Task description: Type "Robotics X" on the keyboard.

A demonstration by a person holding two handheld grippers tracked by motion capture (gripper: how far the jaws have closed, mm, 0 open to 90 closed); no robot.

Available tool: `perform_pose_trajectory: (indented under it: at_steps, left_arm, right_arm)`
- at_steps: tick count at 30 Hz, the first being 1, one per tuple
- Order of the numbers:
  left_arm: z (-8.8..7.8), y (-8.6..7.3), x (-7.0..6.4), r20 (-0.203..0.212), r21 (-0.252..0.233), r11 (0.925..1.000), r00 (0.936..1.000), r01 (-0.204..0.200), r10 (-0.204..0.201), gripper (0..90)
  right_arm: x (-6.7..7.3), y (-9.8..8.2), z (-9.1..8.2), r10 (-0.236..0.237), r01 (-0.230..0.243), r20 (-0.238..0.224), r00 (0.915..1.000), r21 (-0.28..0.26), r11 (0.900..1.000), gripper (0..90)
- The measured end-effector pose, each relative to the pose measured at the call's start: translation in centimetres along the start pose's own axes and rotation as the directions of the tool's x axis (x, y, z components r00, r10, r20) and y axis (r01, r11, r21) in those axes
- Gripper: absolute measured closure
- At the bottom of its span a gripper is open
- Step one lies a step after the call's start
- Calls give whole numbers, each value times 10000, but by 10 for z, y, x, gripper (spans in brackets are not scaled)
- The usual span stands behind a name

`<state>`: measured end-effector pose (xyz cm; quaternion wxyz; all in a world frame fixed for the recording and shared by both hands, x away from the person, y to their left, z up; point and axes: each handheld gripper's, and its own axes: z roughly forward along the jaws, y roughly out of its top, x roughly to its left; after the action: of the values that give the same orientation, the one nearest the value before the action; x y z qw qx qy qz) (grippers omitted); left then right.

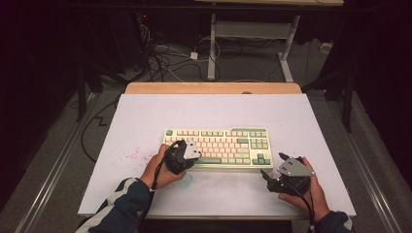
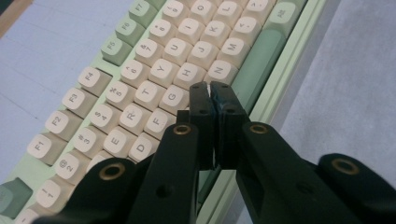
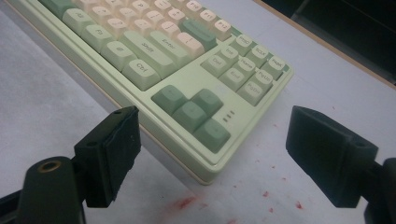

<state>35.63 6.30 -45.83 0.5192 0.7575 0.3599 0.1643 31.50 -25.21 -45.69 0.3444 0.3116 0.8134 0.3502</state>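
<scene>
Left gripper, jaws pressed together, hovers over the keyboard near the B key. Right gripper gapes wide at the keyboard's five o'clock corner. The blunt closed tip could strike two keys.

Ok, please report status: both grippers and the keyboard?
Left gripper shut, tips over keyboard near B key. Right gripper open, empty, at arrow-key corner. Nothing in the way.

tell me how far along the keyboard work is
Done so far: the left gripper is shut and its fingers sit over the letter keys of the pale green and cream keyboard, near G and the spacebar. In hand: it looks poised to press a key. Left: the right gripper hangs open off the keyboard's arrow-key corner, touching nothing. No key looks pressed down.
</scene>
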Motion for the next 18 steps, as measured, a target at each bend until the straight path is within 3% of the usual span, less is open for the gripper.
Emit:
perform_pose_trajectory:
  at_steps: [3,9,14,16,18]
  left_arm:
    - [-5,3,2,-81,-270,9996,10000,-8,6,791]
    - [-15,5,11,-284,-945,9955,9996,44,-71,594]
    - [-22,3,18,-755,-1375,9904,9971,-101,-4,440]
    - [-24,0,22,-1136,-1378,9901,9935,-256,99,372]
    - [-29,-2,26,-1141,-1581,9873,9934,-121,-61,314]
  right_arm:
    - [-1,0,-1,34,-34,14,10000,-6,10000,191]
    - [-2,0,-2,79,-79,78,9999,-49,10000,191]
    - [-2,0,-2,83,-82,115,9999,-88,9999,191]
    - [-3,0,-2,64,-63,101,9999,-97,9999,191]
    - [-3,0,-2,96,-95,125,9999,-91,9999,191]
